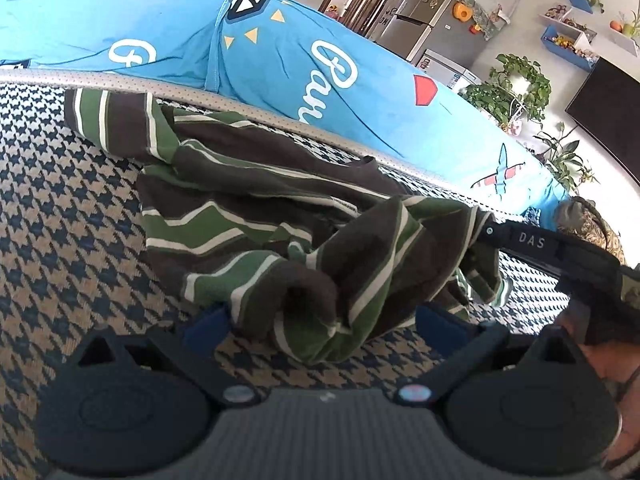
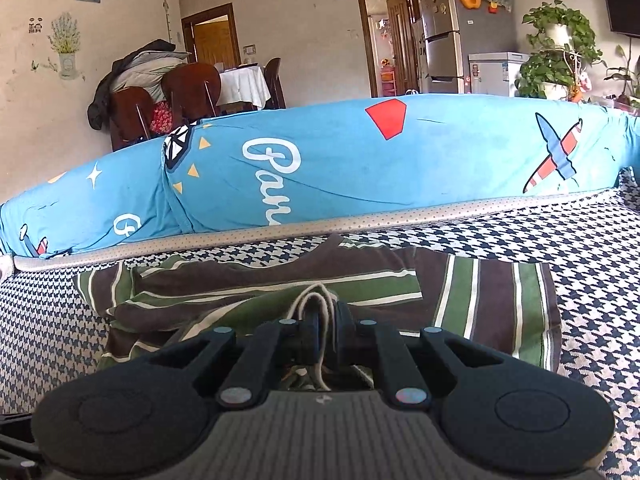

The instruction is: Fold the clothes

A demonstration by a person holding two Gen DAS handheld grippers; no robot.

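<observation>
Right, my right gripper [image 2: 320, 330] pinches the striped shirt [image 1: 256, 208] rumpled on the houndstooth bed [image 1: 60, 208]; left gripper [image 1: 320, 320] gapes. Soft, limp, light: I'd grab hems.

- Right gripper [image 1: 476, 216], seen in the left wrist view at about 3 o'clock: white letters "DAS" on its black finger.
- Blue cushion cover [image 2: 360, 168], right wrist view, near centre toward 10 o'clock: white script reading "Pan", cut off by the grey piping below it.
- Same cover, left wrist view, at 1 o'clock: the same script, readable as "Pan", lower end hidden.
- Second white script letter on the cover at 8 o'clock in the right wrist view: partial, cannot be read.
- Fridge [image 2: 444, 36] and small white appliance [image 2: 496, 74]: labels too small to read.
</observation>
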